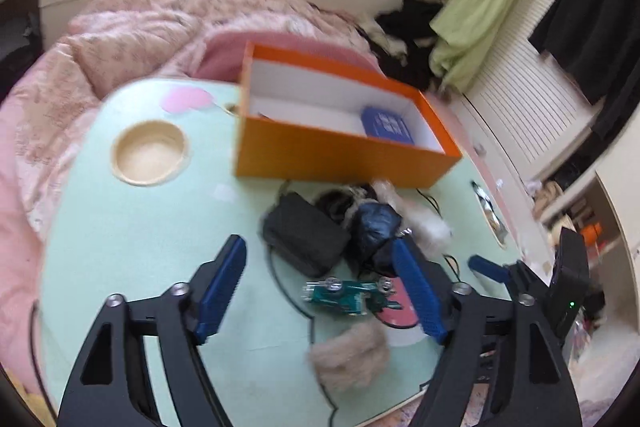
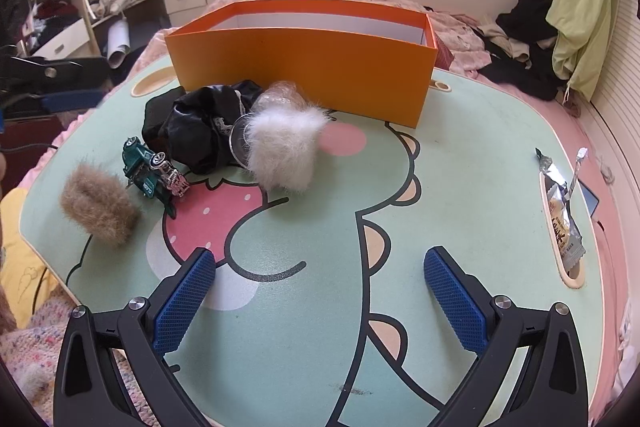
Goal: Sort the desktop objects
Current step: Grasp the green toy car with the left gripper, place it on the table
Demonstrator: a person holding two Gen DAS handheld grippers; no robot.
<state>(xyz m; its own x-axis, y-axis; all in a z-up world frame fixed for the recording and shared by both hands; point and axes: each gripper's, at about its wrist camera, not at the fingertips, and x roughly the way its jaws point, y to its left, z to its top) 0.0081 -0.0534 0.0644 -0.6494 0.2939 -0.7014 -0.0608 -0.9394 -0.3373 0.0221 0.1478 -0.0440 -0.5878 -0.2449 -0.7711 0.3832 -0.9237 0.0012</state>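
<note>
Green toy car [image 1: 344, 297] between open left tongs [image 1: 320, 291]

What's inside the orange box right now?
The left wrist view shows a blue booklet-like item on the white floor of the orange box, toward its right end. The near wall hides the front strip of the floor, so anything there is unseen.

From the right wrist view the orange box [image 2: 304, 67] hides its own contents behind its near wall. The black pouch [image 2: 160, 115] lies mostly behind the crumpled black bag [image 2: 204, 135], and the left wrist view is blurred by motion.
</note>
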